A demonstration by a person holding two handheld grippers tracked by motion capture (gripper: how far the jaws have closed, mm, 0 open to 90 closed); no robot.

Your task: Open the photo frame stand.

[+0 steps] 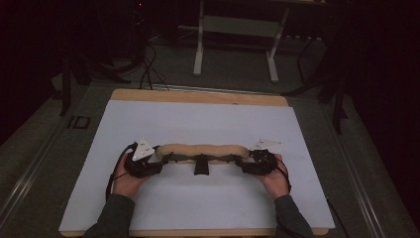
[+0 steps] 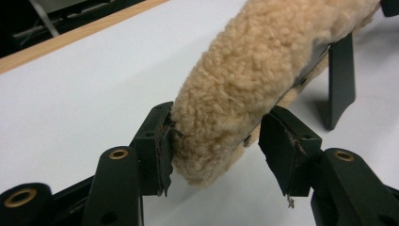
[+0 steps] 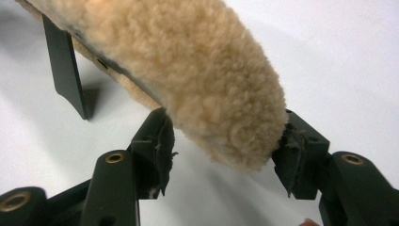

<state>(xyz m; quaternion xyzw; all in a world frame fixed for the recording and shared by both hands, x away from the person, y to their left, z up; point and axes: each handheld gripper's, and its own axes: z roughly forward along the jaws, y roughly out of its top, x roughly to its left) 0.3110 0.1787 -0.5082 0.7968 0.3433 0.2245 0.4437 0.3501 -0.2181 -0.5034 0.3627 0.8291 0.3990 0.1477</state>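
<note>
Fleecy tan padded bar (image 1: 202,150) sits pinched endwise by left gripper (image 1: 157,159) and right gripper (image 1: 242,163); uneven lifting could slip it.

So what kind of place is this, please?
Probably a lab or workshop set up for recording: a white sheet covers a wooden table, cables lie on the floor, and a metal stand is behind.

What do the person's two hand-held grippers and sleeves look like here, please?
Each hand-held gripper, left and right, is black, topped by a pale grey three-cornered plate with small dark dots. Brass-coloured bushings mark the jaw links, and the jaw pads look frayed. Thin black cables trail back. The sleeves are dark grey.
</note>
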